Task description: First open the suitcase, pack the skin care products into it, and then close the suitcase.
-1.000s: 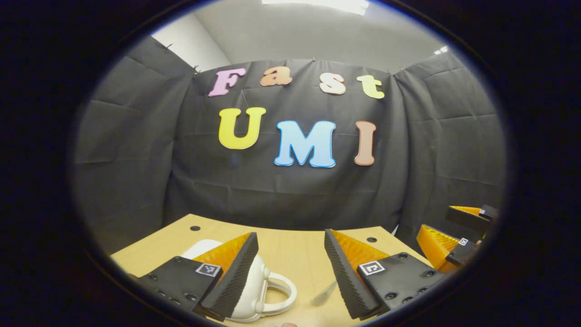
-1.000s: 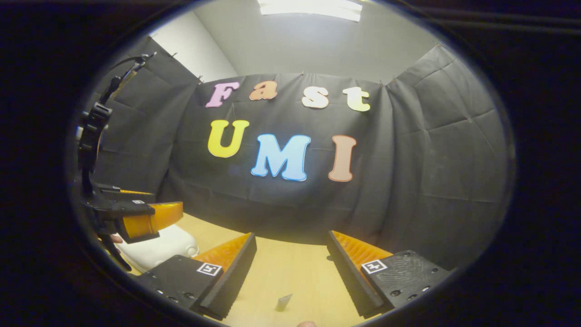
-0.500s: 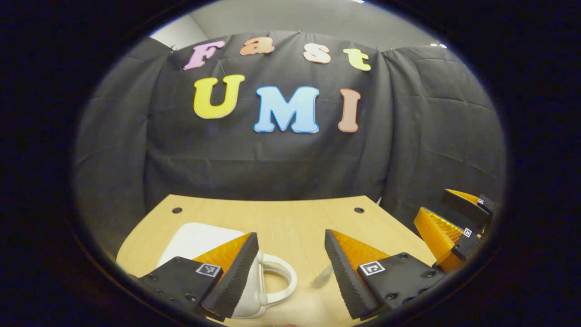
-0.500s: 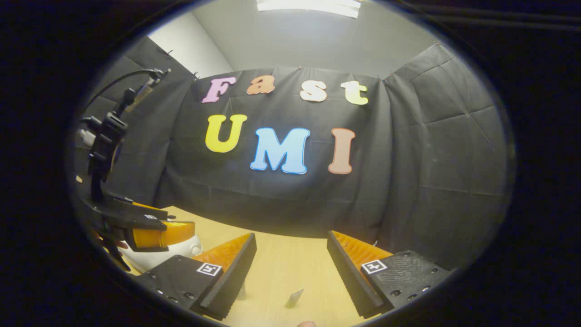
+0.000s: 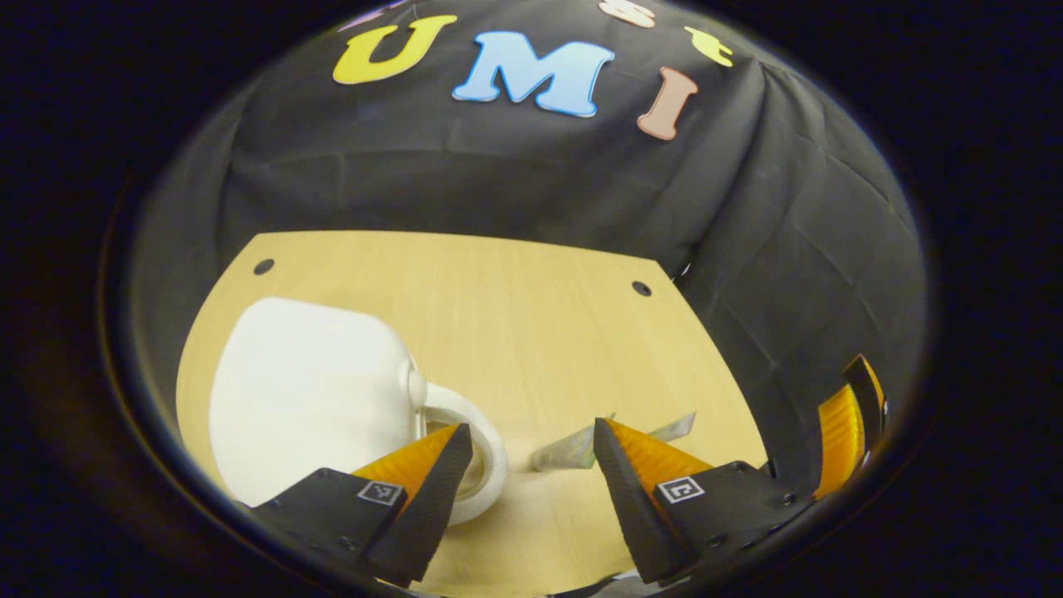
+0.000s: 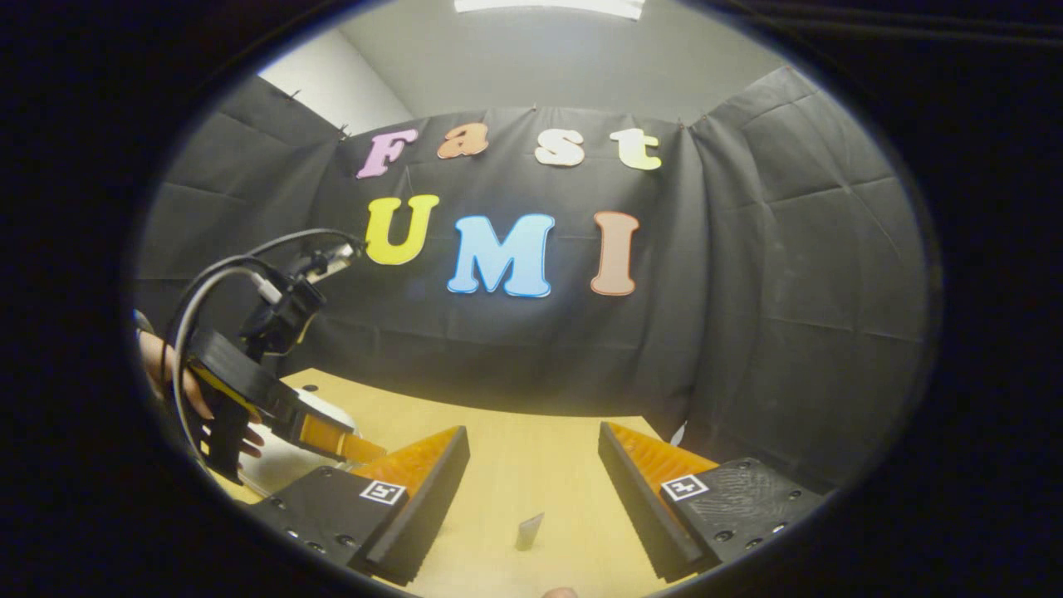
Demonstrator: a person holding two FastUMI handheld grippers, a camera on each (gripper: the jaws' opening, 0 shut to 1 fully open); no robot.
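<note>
White and smooth, the small suitcase (image 5: 311, 390) lies flat on the pale wood table (image 5: 515, 316), closed, with its loop handle (image 5: 465, 448) turned toward me. My left gripper (image 5: 525, 465) hangs just above that handle with the jaws wide apart and nothing between them; one finger is over the loop and the other is over the bare wood. Two slim skin care tubes (image 5: 573, 448) lie on the table just beside the handle, partly hidden behind my finger. In the right gripper view my right gripper (image 6: 531, 490) is also open and empty, held higher above the table, and one tube (image 6: 528, 531) stands or lies between its fingers, farther off. I judge that the first step, opening the suitcase, is in hand and not yet done. For the next move I think I must find the edge of the lid or its fastening, which I cannot see from here, and lift it without pushing the light case across the table. Maybe the right gripper should hold the case steady.
</note>
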